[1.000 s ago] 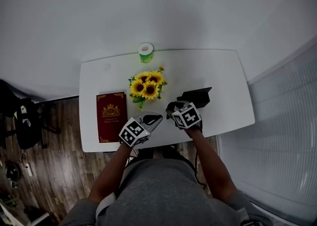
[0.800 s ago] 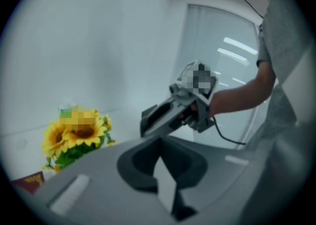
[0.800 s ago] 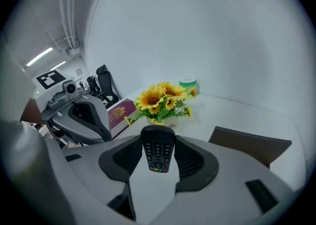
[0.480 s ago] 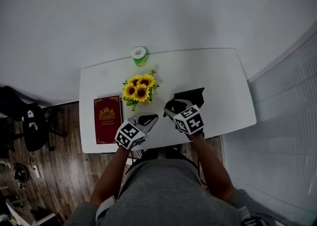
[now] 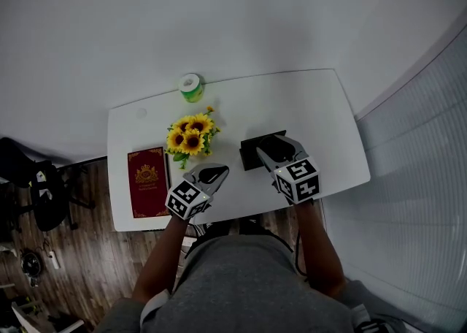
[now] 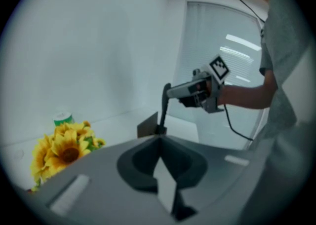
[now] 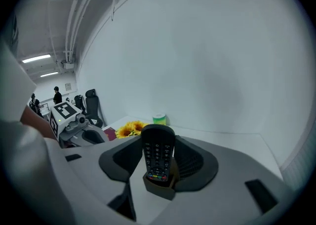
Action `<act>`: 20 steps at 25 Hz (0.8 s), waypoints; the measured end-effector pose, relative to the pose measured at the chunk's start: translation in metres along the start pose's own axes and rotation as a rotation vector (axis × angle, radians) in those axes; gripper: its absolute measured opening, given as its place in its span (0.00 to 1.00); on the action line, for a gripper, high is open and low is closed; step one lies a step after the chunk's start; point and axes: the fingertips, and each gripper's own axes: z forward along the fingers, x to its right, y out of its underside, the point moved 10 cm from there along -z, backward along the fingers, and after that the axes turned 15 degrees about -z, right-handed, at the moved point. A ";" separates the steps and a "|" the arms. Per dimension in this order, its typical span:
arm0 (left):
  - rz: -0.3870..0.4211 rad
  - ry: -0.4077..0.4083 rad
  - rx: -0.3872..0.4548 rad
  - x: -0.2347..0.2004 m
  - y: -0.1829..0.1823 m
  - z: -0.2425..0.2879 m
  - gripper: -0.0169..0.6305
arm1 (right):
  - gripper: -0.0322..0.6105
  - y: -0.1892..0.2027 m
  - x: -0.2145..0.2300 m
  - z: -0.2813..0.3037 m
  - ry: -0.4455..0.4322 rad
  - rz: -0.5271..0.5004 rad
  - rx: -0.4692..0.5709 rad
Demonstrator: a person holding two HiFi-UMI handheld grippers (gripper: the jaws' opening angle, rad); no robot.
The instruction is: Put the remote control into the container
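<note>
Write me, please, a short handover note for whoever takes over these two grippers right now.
Left gripper: shut, nothing between its jaws, held off to the side of the job.
Right gripper: shut on the remote control, which stands upright with its buttons facing the gripper's camera.
Container: on the white table, directly under the right gripper; the remote's lower end is inside it.
Done: remote picked up and started into the container.
Left: lower it fully (whether it touches bottom cannot be seen), open the right jaws, draw back.
</note>
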 end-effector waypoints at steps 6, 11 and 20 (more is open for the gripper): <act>0.008 0.012 -0.007 0.008 -0.006 0.007 0.03 | 0.38 0.010 0.024 -0.011 0.091 0.015 0.023; 0.032 0.024 0.003 0.013 -0.016 0.009 0.03 | 0.37 0.020 0.033 -0.007 0.112 0.033 0.018; 0.040 0.034 -0.033 0.008 -0.019 0.020 0.03 | 0.37 0.029 0.036 -0.003 0.136 0.042 0.018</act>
